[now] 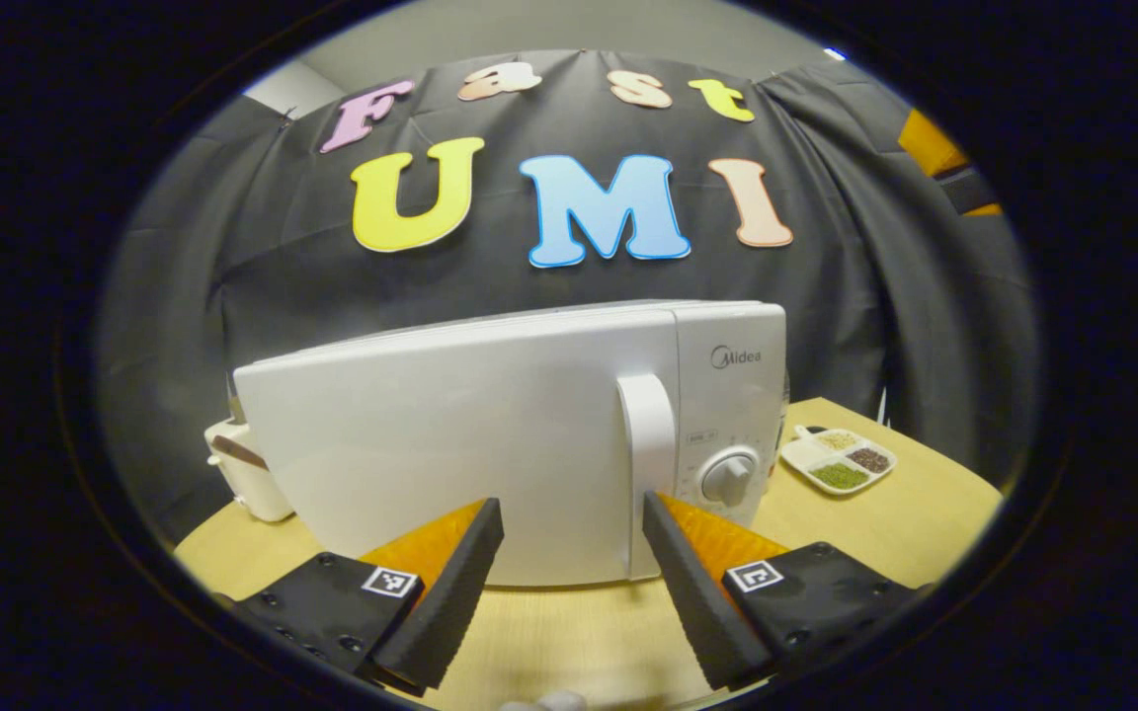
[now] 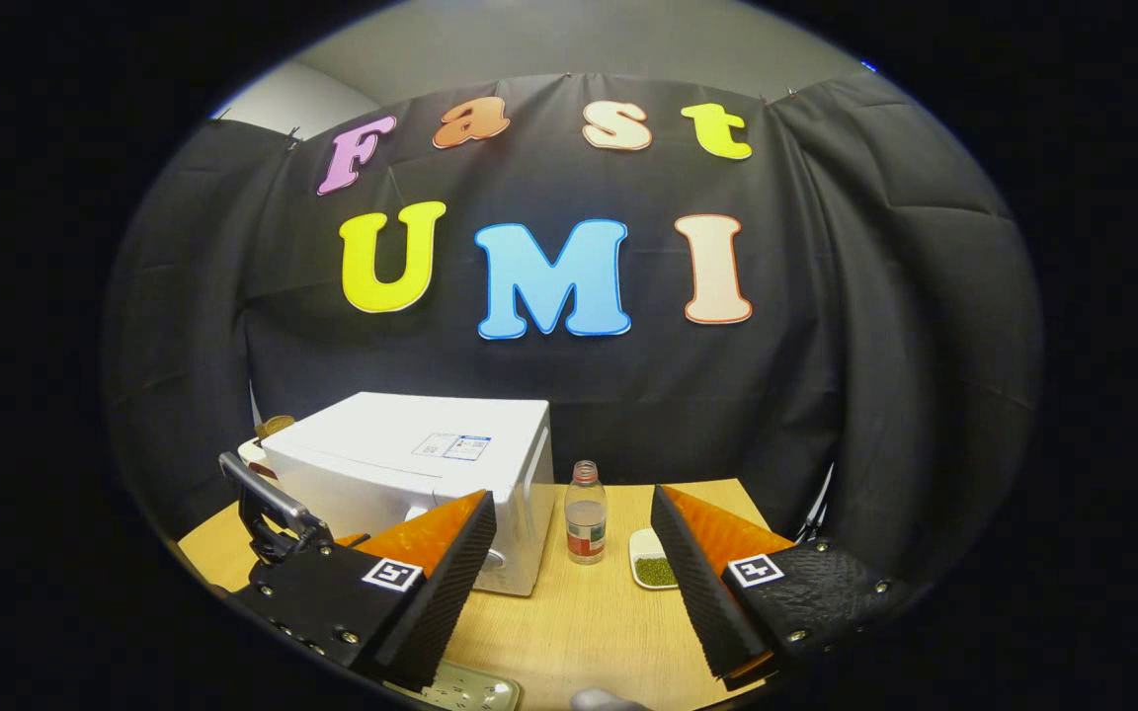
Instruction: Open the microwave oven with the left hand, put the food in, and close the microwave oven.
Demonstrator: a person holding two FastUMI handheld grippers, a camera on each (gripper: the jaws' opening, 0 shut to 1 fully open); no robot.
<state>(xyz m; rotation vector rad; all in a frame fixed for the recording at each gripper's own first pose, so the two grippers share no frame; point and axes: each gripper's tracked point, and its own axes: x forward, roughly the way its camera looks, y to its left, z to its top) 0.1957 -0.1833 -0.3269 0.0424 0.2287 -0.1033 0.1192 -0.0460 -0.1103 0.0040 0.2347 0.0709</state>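
Microwave oven (image 1: 490, 434) sits shut on the counter (image 1: 579, 632), just ahead of the left gripper (image 1: 572, 523), spread wide and empty before its door handle (image 1: 648, 474). The right gripper (image 2: 574, 528) gapes empty; beyond stand a bottle (image 2: 586, 513) and a divided food dish (image 1: 838, 461).

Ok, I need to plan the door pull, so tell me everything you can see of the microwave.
The microwave is a white, glossy box, plastic or painted metal by its look, standing upright on the wooden table. Its door is shut. A vertical white handle runs down the door's right edge, beside a control panel with a round knob. In the right gripper view a sticker lies on its flat top. The left tongs are open in front of the door, touching nothing.
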